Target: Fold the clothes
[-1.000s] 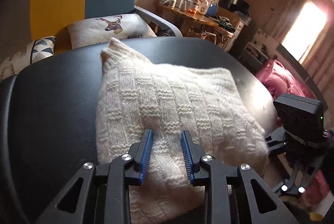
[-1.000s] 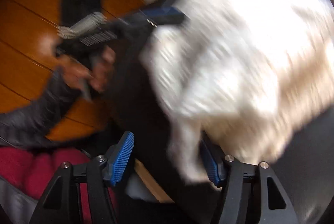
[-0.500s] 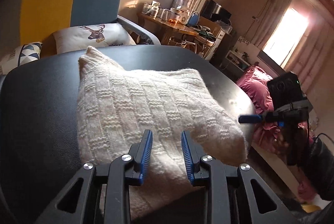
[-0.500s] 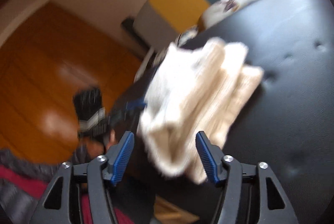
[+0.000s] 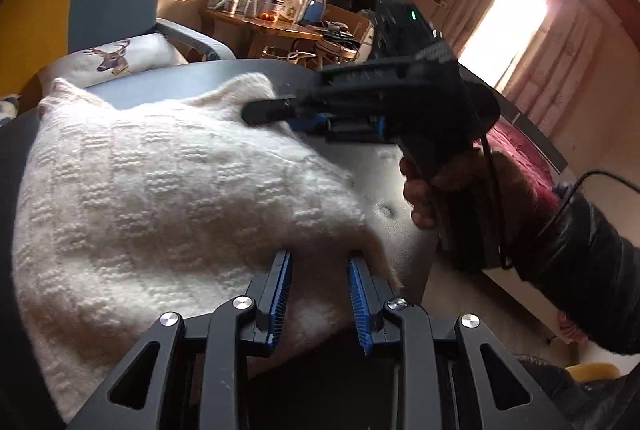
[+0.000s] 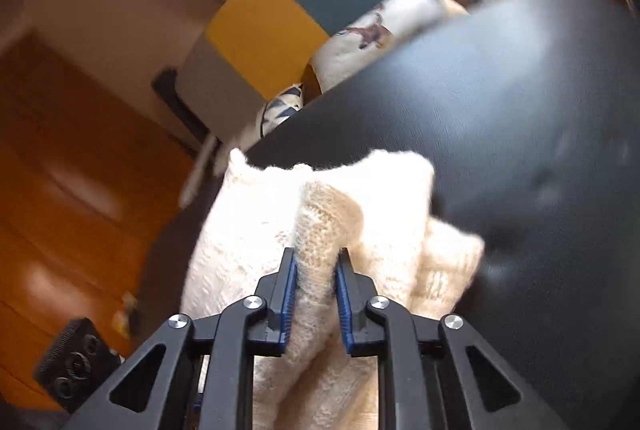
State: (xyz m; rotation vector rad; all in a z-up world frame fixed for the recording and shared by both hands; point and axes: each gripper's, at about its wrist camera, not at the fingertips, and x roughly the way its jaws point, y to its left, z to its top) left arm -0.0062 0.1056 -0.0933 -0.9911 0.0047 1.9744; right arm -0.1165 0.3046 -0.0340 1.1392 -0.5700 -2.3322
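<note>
Near edge of the cream knit sweater hidden under the left gripper; whether those blue pads actually pinch knit or only rest over it, impossible to tell, though a clear gap shows between them. Right gripper pressed in on a raised fold of the sweater, fingers close together with wool bunched between. Right-wrist view smeared by motion, far room unreadable.

Sweater folded into a thick pad on a black padded surface, near its left corner in the right-wrist view. Beyond it, far left, a yellow and blue armchair with a deer-print cushion. Further back a cluttered wooden table, curtains, bright windows.

Only in the left-wrist view: the right hand and dark sleeve gripping the other tool. Only in the right-wrist view: orange wooden floor.
</note>
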